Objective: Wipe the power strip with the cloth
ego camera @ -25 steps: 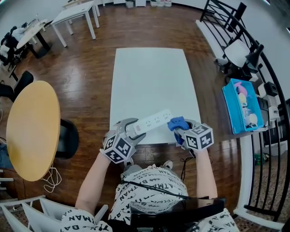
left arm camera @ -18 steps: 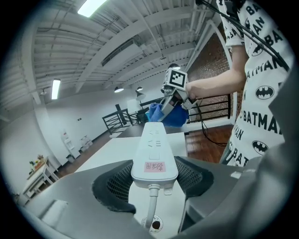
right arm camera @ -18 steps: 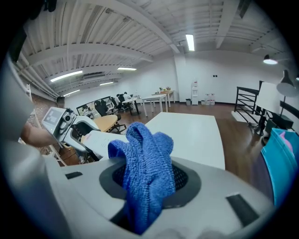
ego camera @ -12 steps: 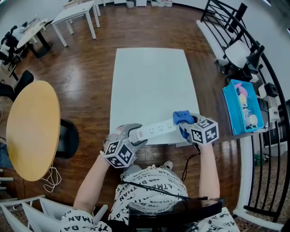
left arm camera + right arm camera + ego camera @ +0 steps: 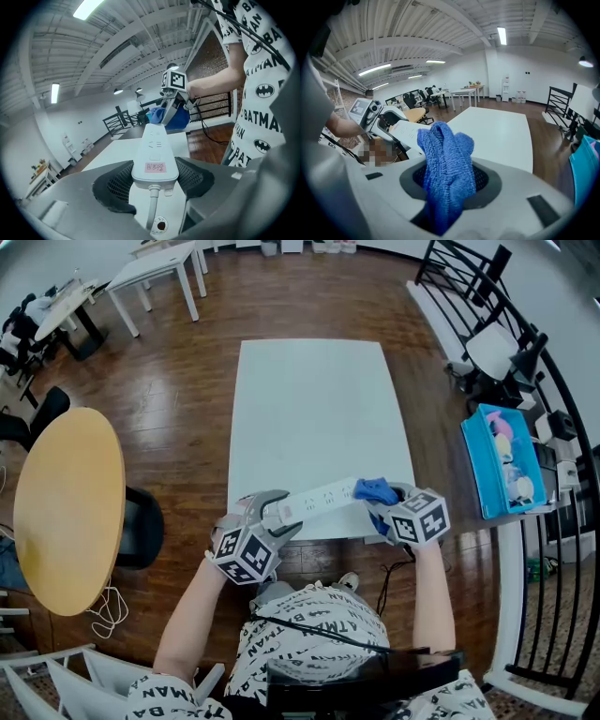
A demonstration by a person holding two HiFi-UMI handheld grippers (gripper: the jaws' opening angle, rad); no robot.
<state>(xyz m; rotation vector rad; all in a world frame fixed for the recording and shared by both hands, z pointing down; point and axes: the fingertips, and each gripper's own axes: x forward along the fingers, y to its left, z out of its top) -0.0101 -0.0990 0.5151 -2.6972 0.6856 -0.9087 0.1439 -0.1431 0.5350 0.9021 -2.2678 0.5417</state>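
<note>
The power strip (image 5: 314, 500) is clamped at its cord end between the pads of the left gripper (image 5: 271, 511), raised over the near edge of the white table (image 5: 319, 399). The strip's far end lies against the blue cloth (image 5: 376, 490), which is pinched tight between the jaws of the right gripper (image 5: 385, 512).

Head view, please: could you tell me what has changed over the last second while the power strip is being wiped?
The right gripper, shut on the blue cloth, shifted slightly right at the far end of the power strip, and that end swung a little toward the person. The left gripper stayed clamped on the strip's cord end. Nothing was let go.
</note>
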